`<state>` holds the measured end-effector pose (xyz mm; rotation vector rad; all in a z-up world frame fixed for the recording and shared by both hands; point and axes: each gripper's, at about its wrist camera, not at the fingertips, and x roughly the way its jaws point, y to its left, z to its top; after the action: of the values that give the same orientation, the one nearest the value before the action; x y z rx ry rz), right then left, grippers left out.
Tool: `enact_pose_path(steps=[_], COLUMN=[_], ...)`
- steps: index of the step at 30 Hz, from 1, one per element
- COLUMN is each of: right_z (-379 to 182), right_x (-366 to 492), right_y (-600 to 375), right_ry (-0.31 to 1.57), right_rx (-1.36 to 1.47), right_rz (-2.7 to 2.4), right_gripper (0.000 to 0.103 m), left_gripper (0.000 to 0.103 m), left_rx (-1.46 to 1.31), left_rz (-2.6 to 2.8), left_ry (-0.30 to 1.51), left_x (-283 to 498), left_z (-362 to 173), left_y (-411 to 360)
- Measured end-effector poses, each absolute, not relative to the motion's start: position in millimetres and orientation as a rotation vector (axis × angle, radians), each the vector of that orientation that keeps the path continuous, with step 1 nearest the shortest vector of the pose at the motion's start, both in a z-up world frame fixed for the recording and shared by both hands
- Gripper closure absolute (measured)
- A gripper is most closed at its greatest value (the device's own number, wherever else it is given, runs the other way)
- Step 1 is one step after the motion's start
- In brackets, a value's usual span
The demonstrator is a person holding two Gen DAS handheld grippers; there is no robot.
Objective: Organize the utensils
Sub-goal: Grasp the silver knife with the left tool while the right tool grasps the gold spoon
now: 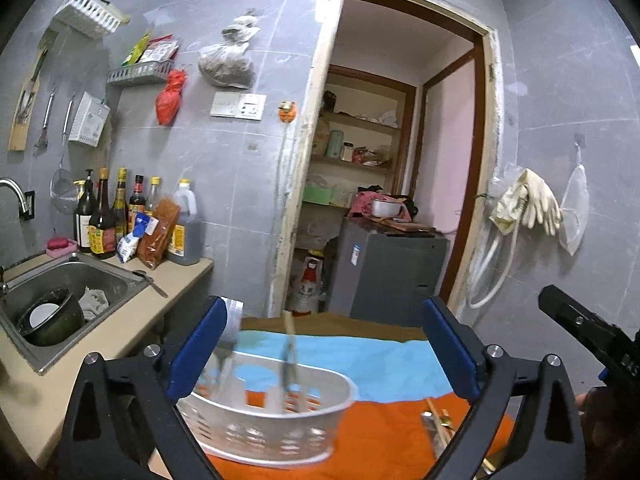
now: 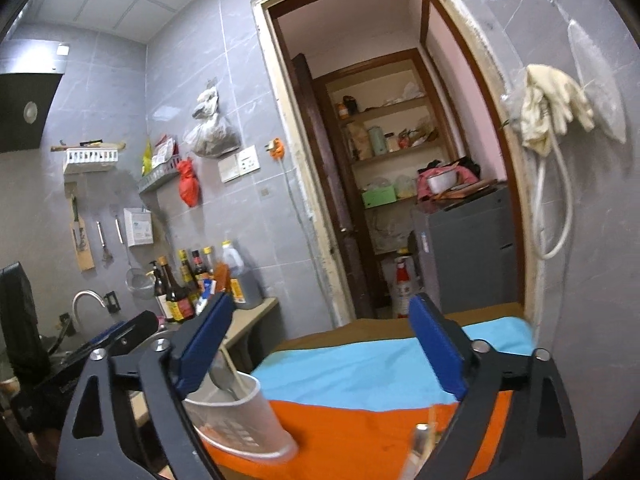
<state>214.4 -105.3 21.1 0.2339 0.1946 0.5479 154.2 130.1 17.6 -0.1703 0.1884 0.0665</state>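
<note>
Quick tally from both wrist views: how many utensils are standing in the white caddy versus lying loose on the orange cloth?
In the white caddy: 2 (spoon, chopsticks)
Loose on the orange cloth: 2, partly hidden (metal piece, chopsticks)
Total: 4

Sauce bottles [image 1: 120, 216] beside the sink [image 1: 60, 308].

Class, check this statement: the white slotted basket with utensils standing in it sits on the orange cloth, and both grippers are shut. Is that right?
Not quite. The white slotted basket does sit on the orange cloth with utensils standing in it, but both wrist views show the left gripper and the right gripper open, holding nothing.
</note>
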Motion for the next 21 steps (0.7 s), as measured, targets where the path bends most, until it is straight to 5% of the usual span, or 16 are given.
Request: enact_pose_path(steps=[21], right_z=[-68], right_x=[229], right_y=[-209], right_ry=[0.505], right_rx=[0.14], right_rz=[0.339], right_gripper=[0.001], left_gripper=[0.005], left_rx=[-0.068], left_rz=[-0.104], left_ry=[0.562], left_x=[199], left_z=[-88], left_y=[12])
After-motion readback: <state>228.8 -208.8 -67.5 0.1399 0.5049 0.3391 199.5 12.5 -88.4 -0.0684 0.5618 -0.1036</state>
